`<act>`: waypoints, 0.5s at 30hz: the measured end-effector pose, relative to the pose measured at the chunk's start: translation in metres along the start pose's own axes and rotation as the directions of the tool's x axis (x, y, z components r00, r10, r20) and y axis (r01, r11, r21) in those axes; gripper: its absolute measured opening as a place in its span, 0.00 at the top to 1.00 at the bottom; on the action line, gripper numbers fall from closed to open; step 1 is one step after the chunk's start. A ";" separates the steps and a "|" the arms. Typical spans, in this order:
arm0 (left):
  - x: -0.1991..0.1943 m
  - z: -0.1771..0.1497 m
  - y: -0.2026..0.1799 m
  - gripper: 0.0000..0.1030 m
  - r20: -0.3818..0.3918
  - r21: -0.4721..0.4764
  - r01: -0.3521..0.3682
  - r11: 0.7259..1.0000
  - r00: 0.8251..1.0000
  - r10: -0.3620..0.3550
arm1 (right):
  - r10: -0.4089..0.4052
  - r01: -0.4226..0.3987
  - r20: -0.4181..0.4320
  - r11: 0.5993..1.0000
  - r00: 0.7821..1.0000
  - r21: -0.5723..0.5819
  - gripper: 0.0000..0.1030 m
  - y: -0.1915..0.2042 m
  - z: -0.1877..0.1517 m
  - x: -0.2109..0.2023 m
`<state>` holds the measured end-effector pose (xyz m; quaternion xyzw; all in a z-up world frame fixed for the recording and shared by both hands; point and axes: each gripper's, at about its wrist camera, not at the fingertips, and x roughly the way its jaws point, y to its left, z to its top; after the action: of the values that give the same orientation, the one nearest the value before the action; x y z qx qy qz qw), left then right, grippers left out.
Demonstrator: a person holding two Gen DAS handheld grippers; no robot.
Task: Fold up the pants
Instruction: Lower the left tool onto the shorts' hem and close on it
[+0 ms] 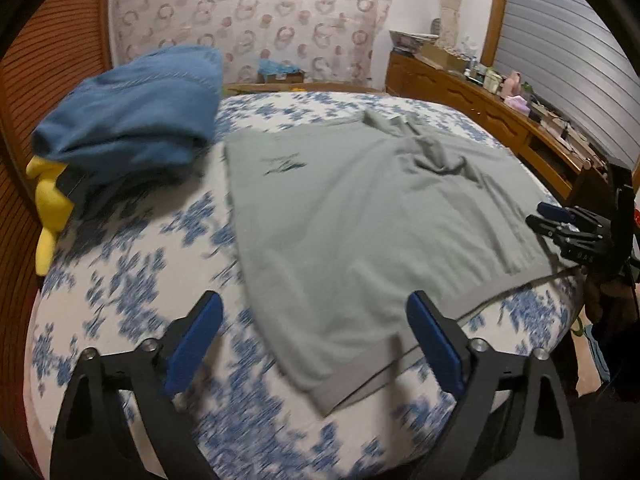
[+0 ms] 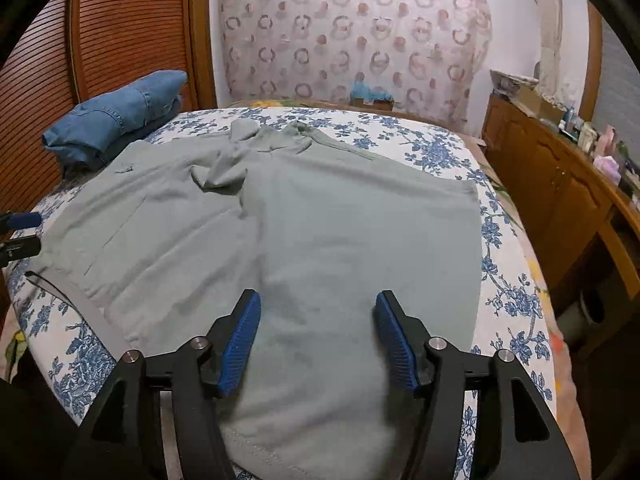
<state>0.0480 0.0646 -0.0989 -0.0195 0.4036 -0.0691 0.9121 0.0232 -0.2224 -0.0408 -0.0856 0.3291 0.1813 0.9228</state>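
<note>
The grey-green pants [image 2: 320, 232] lay spread on a bed [image 2: 516, 292] covered by a white sheet with blue flowers. In the right wrist view their long axis ran from the near edge of the mattress, where a stitched hem sat below the camera, away toward the patterned curtain [image 2: 352, 40] at the far side. The far end was bunched into loose folds near the middle of the bed, and a fold line ran lengthwise down the fabric. In the left wrist view the same garment [image 1: 360, 240] crossed the frame on a slant, with a darker ribbed band along its near edge pointing toward the lower centre of the picture and a small dark mark on its left part.

The right gripper [image 2: 316, 340] hovered over the near end of the pants with its blue pads well apart; nothing was pinched between them. The left gripper [image 1: 316, 340] stood with its jaws spread wide, one pad over the flowered sheet and the other over the corner of the band, gripping nothing.

A folded pile of blue denim [image 2: 116, 116] rested at the far left corner of the bed, with something yellow [image 1: 48, 208] beside it. A wooden dresser [image 2: 560, 184] stood along the right, and a slatted wooden door [image 2: 120, 20] on the left.
</note>
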 end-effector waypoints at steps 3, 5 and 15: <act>-0.004 -0.009 0.008 0.22 -0.012 -0.014 -0.014 1.000 1.000 0.014 | -0.009 0.009 0.015 1.000 1.000 0.003 0.34 0.004 -0.001 0.002; -0.006 -0.015 0.012 0.27 -0.016 -0.027 -0.018 0.999 1.000 0.018 | -0.012 0.012 0.019 1.000 1.000 0.008 0.33 0.011 0.002 0.005; -0.013 -0.028 0.006 0.56 -0.019 -0.017 0.030 0.999 0.999 -0.031 | -0.015 0.015 0.025 1.000 1.000 0.012 0.32 0.014 0.008 0.006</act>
<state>0.0200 0.0726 -0.1087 -0.0327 0.4128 -0.0798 0.9067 0.0272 -0.2059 -0.0391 -0.0803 0.3179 0.1734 0.9287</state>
